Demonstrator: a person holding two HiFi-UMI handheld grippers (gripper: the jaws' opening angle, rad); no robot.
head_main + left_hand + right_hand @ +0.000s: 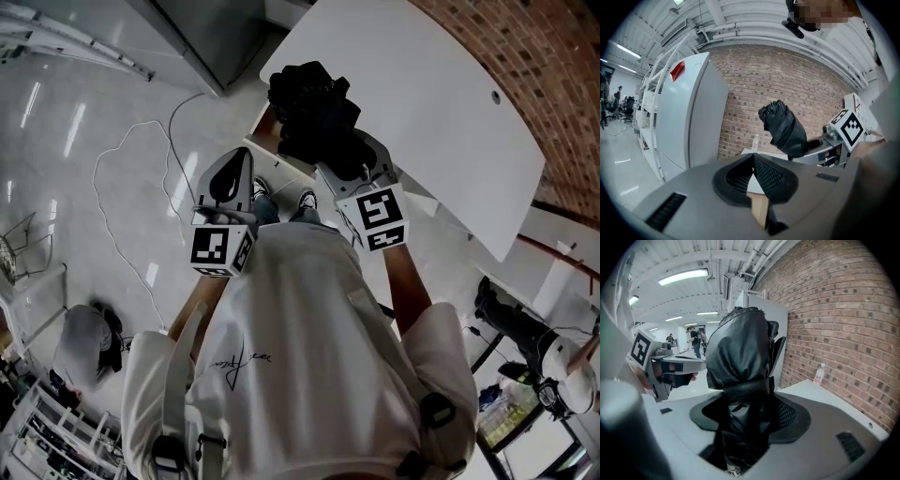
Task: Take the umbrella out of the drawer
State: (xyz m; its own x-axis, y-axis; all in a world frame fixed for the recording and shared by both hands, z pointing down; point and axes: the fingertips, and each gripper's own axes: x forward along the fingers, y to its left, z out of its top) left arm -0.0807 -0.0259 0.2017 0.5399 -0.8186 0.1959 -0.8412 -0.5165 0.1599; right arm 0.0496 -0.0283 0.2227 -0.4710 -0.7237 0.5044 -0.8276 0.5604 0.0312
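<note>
— What's the room like?
— A rough red brick wall point(834, 310), a glossy pale floor point(94, 141), and a tall smooth white cabinet point(693, 108). A flat white desk point(422, 94) stands against the bricks.

— And the umbrella point(314, 108)?
— Black and folded, a crumpled, slightly shiny bundle cinched by a strap point(745, 387). It's up in the air, and in the head view it overlaps the desk's near edge.

— Who has it?
— The right hand-held gripper point(352, 159) is clamped on its lower part, with the bundle sticking out past the jaws.

— The other one?
— The left hand-held gripper point(753, 157) is just beside it, with its ribbed pads pressed together on nothing.

— Anything small?
— A clear bottle point(818, 373) stands at the desk's far edge by the wall.
</note>
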